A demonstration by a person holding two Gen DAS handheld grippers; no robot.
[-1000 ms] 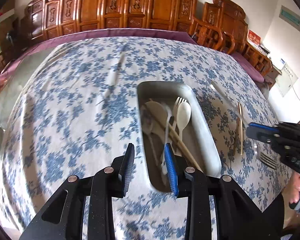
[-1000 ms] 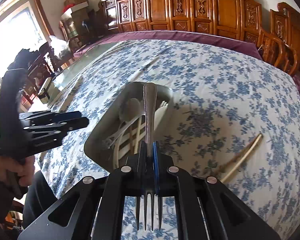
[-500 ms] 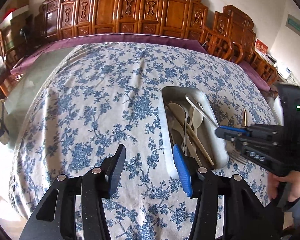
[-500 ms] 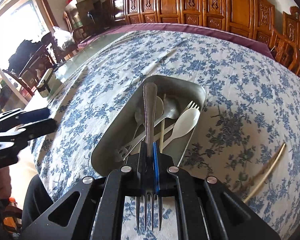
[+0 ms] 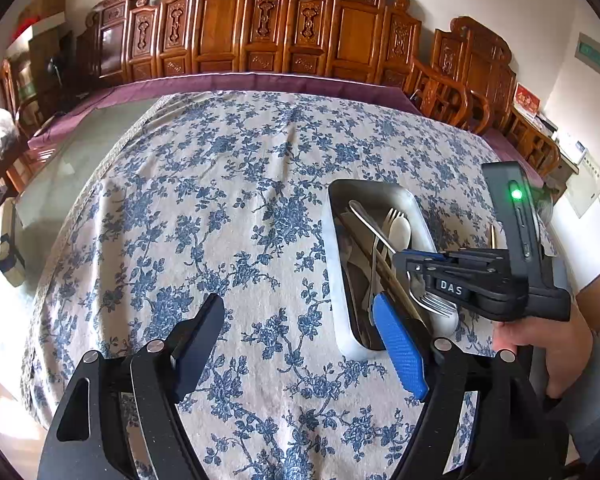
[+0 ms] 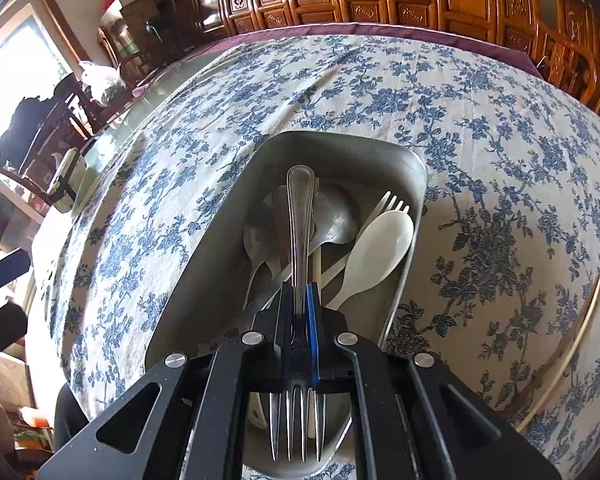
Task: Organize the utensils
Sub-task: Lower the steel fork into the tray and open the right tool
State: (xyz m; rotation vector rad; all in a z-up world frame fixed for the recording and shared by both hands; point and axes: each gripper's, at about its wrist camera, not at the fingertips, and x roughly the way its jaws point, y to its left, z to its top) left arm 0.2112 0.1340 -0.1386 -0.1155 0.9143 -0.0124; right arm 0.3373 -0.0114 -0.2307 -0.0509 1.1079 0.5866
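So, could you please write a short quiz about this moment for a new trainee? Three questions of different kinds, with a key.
1. True or false: the right gripper is clamped on a metal fork.
2. Multiple choice: where does the loose chopstick lie? A) inside the metal tray; B) on the flowered tablecloth beside the tray; C) between the jaws of the left gripper.
3. Short answer: which way do the tines of the held fork point, toward the right wrist camera or away from it?

Key: 1 true. 2 B. 3 toward the camera; the handle points away, over the tray.
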